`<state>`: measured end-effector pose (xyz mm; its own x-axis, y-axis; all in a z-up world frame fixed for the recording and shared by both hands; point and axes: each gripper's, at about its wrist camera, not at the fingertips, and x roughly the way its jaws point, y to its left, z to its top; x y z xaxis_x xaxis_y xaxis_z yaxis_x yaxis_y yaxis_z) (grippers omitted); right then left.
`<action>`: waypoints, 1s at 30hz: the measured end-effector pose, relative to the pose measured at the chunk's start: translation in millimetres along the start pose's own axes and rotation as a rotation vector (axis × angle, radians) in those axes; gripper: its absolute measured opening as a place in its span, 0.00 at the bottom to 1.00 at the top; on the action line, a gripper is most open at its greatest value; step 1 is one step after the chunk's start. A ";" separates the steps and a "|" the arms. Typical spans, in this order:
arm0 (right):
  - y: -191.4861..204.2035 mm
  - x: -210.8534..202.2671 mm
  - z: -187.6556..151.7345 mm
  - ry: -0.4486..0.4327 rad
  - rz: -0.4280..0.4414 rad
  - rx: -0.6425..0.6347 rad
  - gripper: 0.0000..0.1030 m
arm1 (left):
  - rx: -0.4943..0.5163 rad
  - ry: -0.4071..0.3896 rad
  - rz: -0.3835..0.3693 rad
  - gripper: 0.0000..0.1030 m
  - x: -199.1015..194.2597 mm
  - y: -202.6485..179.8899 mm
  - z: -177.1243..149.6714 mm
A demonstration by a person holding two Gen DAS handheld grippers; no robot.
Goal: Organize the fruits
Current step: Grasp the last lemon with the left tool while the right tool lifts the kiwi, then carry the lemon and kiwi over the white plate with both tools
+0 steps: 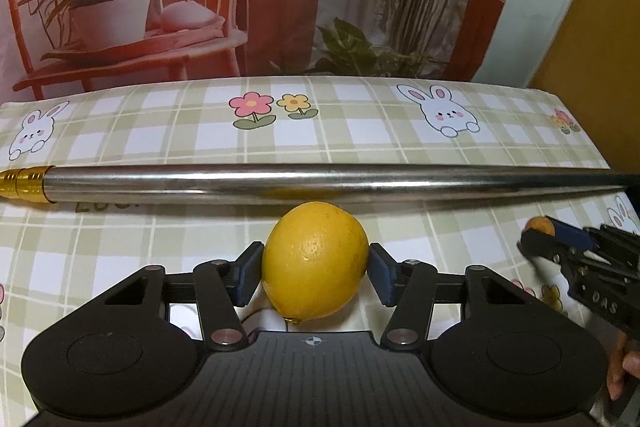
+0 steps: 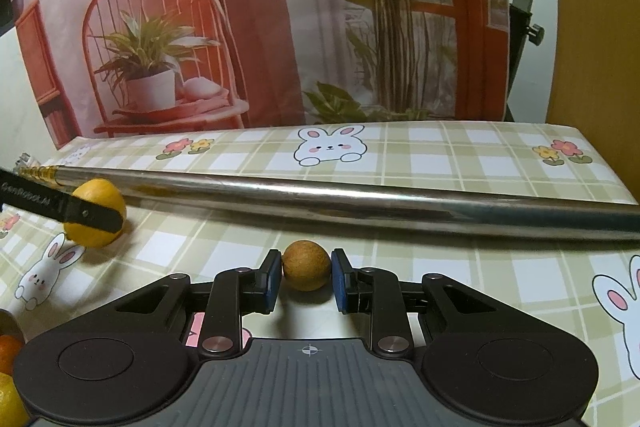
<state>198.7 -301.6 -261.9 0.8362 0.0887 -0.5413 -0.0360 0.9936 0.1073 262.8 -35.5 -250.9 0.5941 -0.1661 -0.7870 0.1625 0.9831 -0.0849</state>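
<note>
Lemon clamped in left gripper | brown fruit pinched by right gripper

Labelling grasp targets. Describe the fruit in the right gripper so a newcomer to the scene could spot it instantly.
Find the long metal rod lying across the checked bunny tablecloth. On its near side, the right gripper is closed on a small brown fruit. It is round, dull tan and much smaller than the glossy yellow lemon in the left gripper.
</note>
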 end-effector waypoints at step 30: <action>64.7 -116.1 -27.1 -0.020 0.108 0.046 0.23 | 0.013 -0.012 -0.147 0.56 -117.4 2.4 -88.9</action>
<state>84.5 -245.8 -214.7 0.8396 0.1928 -0.5078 -0.1013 0.9741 0.2023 123.4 -6.8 -213.0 0.5724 -0.3097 -0.7592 0.2591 0.9468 -0.1908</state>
